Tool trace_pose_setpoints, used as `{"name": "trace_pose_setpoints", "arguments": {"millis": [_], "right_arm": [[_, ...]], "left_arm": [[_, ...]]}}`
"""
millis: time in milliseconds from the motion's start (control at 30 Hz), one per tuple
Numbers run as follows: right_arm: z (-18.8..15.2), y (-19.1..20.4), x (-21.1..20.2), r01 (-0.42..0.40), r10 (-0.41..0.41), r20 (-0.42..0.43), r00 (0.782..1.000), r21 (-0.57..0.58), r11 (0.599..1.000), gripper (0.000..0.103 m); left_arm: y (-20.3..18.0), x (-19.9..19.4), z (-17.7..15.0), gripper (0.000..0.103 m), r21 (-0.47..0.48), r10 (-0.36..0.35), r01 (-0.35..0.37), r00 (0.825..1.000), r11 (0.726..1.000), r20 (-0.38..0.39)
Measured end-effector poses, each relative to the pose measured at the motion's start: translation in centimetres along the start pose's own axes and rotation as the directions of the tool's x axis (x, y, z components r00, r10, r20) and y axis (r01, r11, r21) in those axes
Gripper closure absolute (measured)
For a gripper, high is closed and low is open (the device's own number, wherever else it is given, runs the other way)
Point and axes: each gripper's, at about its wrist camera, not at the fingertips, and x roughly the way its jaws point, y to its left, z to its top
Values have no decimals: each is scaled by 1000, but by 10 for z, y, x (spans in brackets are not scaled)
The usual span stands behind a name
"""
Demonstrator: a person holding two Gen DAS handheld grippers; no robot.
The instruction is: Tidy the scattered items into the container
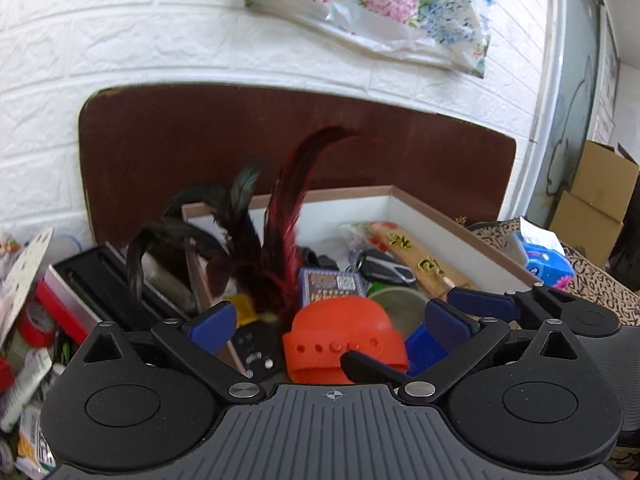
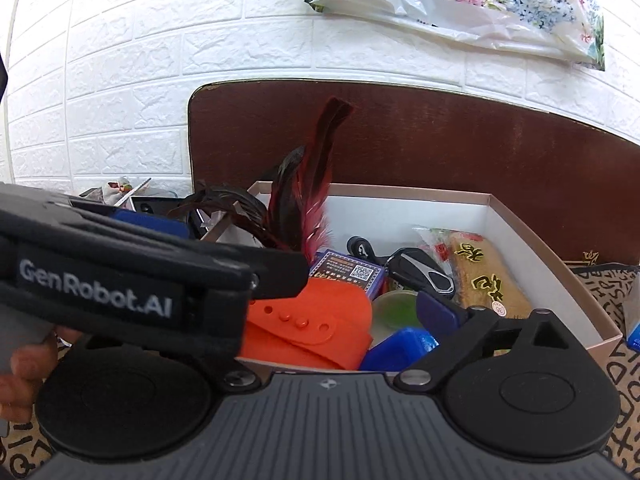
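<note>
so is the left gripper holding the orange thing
No, the left gripper stands wide open, its blue pads apart from the orange strap lying in the box.

L gripper (image 1: pixel 328 320) jaws wide apart, nothing clamped, tilted down over box (image 1: pixel 460 224) near edge. R gripper (image 2: pixel 340 312) alongside, also spread wide, empty. Hand (image 2: pixel 24 368) grips L handle.

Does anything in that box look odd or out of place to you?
The feathers stand out: red and black plumes rise well above the rim of the box at its left side, while the orange silicone piece and the other items lie low inside it.
</note>
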Motion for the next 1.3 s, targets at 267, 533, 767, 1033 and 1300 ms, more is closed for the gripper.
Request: {"name": "trace_pose_setpoints", "arguments": {"millis": [267, 533, 767, 1033, 1300], "right_arm": [[6, 7, -14, 0, 0, 20, 1000, -1, 1000, 2], [12, 24, -35, -4, 5, 40, 999, -40, 999, 0], [4, 51, -60, -61, 62, 43, 997, -30, 998, 0], [-34, 110, -75, -156, 154, -22, 988, -63, 986, 0], [-62, 159, -71, -264, 254, -115, 960, -79, 961, 0]], "left_arm": [[-4, -19, 1, 0, 9, -5, 5, 1000, 1000, 14], [-8, -46, 0, 0, 10, -7, 7, 999, 1000, 34], [3, -89, -28, 0, -75, -14, 18, 998, 997, 53], [28, -143, -95, 0, -176, 71, -61, 996, 982, 53], [66, -173, -140, 0, -242, 149, -146, 989, 959, -4]]}}
